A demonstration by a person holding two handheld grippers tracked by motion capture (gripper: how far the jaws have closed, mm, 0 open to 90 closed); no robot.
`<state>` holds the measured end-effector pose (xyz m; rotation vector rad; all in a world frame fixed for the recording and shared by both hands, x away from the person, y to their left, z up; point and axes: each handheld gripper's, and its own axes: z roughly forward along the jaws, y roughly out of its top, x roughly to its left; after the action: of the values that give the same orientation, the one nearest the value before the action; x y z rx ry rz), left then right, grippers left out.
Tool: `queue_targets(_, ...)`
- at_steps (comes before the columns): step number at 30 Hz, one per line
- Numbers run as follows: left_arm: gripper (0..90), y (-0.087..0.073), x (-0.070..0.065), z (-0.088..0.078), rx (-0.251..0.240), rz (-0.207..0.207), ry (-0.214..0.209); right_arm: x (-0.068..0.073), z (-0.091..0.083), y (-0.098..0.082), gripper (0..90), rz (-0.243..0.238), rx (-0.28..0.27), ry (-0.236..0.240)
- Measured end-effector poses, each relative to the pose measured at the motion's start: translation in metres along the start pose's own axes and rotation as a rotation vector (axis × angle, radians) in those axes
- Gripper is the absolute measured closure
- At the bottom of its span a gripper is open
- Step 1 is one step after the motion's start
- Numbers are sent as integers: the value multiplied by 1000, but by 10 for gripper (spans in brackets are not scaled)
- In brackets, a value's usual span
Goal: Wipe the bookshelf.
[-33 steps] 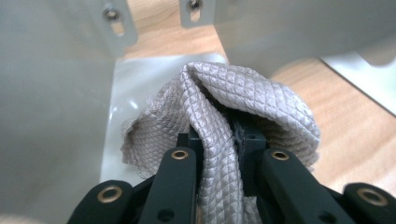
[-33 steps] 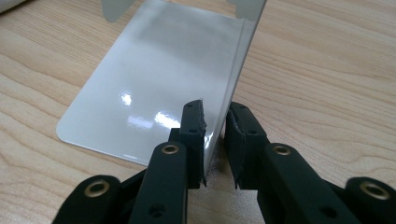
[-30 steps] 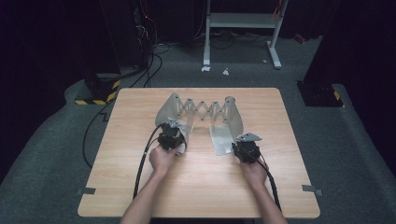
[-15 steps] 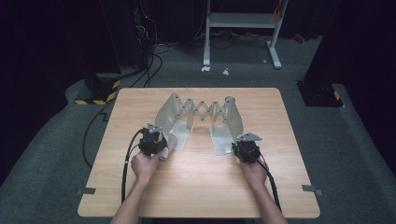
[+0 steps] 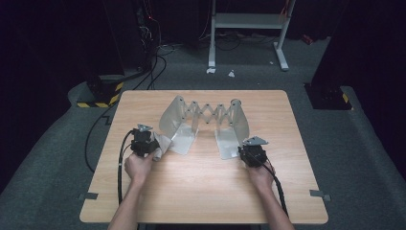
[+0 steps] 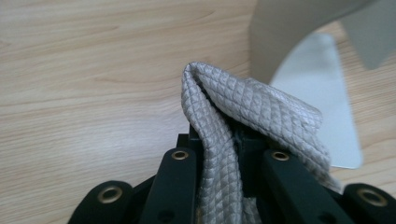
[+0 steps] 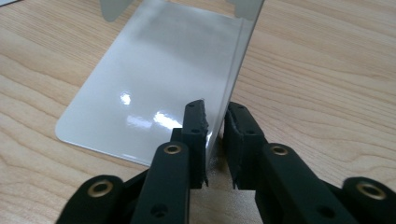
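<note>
Left gripper (image 5: 152,149), clamped on the grey cloth (image 6: 243,112), has drawn away from the rack's (image 5: 206,115) left plate; we judge wiping finished. Right gripper (image 7: 215,135) jaws, just closing, pinch the right plate (image 7: 154,79).

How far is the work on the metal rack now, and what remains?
Done: the left hand-held gripper holds a grey quilted cloth. In hand: the right hand-held gripper, jaws just closing, straddles the expandable metal rack's plate edge. Left: probably wiping the rack; the cloth is beside it.
</note>
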<state>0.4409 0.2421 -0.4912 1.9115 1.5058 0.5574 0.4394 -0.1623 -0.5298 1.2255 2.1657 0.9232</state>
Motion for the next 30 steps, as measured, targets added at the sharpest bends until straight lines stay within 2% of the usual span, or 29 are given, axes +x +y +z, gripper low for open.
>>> queue_targets(5, 801, 8, 11, 4, 6, -10, 11, 0, -1, -1, 831, -1, -1, -7)
queue_targets(7, 800, 12, 12, 8, 10, -1, 20, -1, -1, -1, 834, 9, 2, 3)
queue_targets(11, 800, 18, 11, 14, 3, 1, 9, -1, -1, -1, 835, 9, 2, 3)
queue_targets(14, 800, 20, 9, 22, 14, -3, -23, -3, -1, -1, 839, 14, 0, 12)
queue_targets(19, 799, 18, 4, 22, 10, 5, -76, -4, -1, -1, 843, 31, 3, 27)
queue_targets(24, 799, 14, -4, 19, 16, 38, -100, -5, -2, -2, 846, 41, 3, 35)
queue_targets(30, 799, 11, -13, 16, 11, 55, -135, -5, -2, -3, 849, 37, 2, 35)
